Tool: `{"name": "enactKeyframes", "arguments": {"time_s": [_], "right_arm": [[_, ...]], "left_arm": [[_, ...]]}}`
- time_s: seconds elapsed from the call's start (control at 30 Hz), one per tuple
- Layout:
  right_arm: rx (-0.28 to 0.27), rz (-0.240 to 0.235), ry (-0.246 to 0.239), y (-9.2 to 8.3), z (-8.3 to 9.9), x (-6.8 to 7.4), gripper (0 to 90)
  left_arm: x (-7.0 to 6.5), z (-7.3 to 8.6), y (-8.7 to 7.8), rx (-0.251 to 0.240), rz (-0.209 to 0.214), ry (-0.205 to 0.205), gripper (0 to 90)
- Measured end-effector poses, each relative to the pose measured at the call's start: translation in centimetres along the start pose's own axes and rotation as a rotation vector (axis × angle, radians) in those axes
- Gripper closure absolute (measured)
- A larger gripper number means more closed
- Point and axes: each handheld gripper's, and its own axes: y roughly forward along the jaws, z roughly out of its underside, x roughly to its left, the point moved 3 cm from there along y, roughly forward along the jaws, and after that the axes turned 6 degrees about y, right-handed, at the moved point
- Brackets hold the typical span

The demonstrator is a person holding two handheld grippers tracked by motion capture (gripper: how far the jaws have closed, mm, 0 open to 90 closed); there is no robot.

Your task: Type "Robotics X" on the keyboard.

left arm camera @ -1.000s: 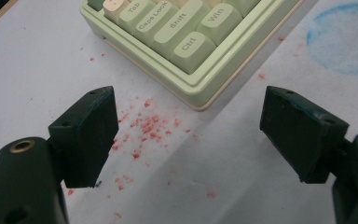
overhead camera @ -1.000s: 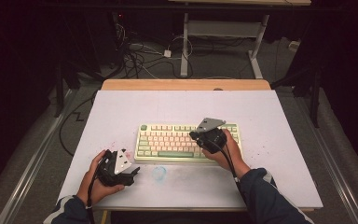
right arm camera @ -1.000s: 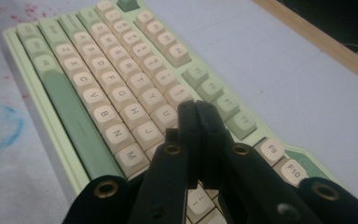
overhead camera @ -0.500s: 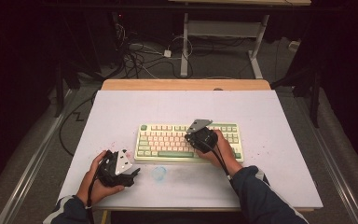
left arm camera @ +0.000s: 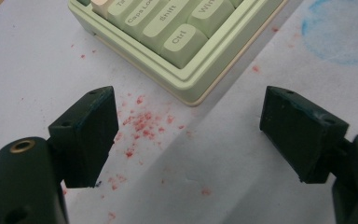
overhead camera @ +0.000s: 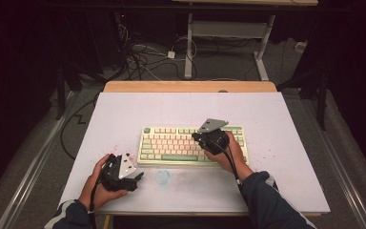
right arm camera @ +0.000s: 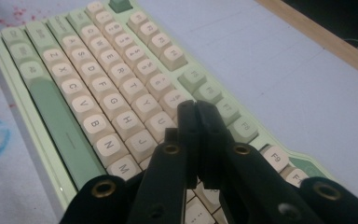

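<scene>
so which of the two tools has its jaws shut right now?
The right tool, over the keyboard: its two black jaws are pressed together with nothing between them. The left tool, off the keyboard's near-left corner, has jaws wide apart.
</scene>
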Motion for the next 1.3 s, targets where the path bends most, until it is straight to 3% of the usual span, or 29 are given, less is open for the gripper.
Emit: {"name": "enactKeyframes", "arguments": {"time_s": [0.27, 0.43, 0.63, 0.87, 1.3], "right_arm": [[-0.071, 0.023, 0.015, -1.9, -0.2, -0.4, 81.5], [-0.102, 0.047, 0.02, -3.0, -0.1, -0.8, 68.6], [-0.128, 0.066, -0.004, -3.9, 0.1, -1.0, 46.3], [-0.176, 0.115, -0.021, -5.2, 0.3, -0.9, 32.6], [-0.212, 0.161, -0.014, -7.6, 1.8, -1.1, 25.7]], "left_arm": [[0.0, 0.0, 0.0, 0.003, 0.002, 0.001, 18.1], [0.0, 0.1, 0.1, 0.008, 0.001, 0.003, 18.1], [0.0, 0.2, 0.1, 0.011, 0.002, 0.002, 18.1], [0.0, 0.2, 0.0, 0.011, 0.0, 0.006, 18.1], [0.1, 0.1, 0.0, 0.006, -0.009, 0.009, 18.1]]}}
